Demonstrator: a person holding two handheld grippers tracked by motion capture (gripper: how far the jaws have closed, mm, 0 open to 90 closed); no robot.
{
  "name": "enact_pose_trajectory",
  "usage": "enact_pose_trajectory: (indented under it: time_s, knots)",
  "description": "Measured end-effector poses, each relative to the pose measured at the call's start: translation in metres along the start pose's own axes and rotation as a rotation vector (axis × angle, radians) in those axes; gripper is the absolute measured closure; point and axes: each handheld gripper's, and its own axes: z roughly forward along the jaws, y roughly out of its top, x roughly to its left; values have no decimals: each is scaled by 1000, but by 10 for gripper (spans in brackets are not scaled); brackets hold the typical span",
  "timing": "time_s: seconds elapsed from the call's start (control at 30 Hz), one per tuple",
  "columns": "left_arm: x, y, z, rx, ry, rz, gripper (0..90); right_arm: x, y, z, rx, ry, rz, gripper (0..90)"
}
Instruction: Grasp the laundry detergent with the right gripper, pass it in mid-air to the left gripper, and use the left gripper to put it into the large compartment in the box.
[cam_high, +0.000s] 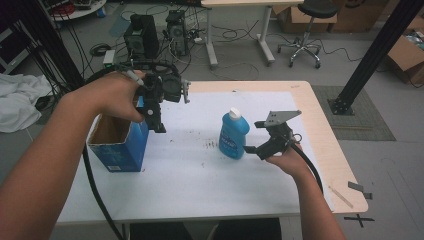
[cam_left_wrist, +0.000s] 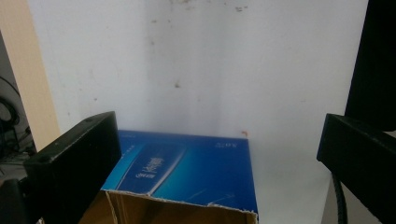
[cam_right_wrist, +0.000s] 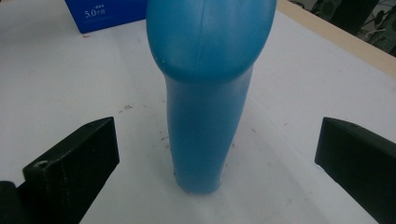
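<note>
while the left gripper (cam_high: 159, 116) hovers over the box (cam_high: 120, 142), the right gripper (cam_right_wrist: 210, 158) flanks the bottle (cam_right_wrist: 205, 93).

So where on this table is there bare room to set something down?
The white mat is bare along the near edge, in front of the blue box and blue bottle, and on the far strip behind the bottle. Between box and bottle a lane is open. It is crowded at the bottle, where the right tongs stand open.

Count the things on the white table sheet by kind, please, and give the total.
Box: 1
Bottle: 1
Total: 2
</note>
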Motion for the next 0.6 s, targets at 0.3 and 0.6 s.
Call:
enact_pose_trajectory:
  time_s: [0.3,0.6]
  knots:
    - [-2,-1,-2,0,8,4,1,3,-4,16,-37,-16,15,0]
    - [-5,0,-1,5,10,8,1,6,-8,35,-83,-25,30,0]
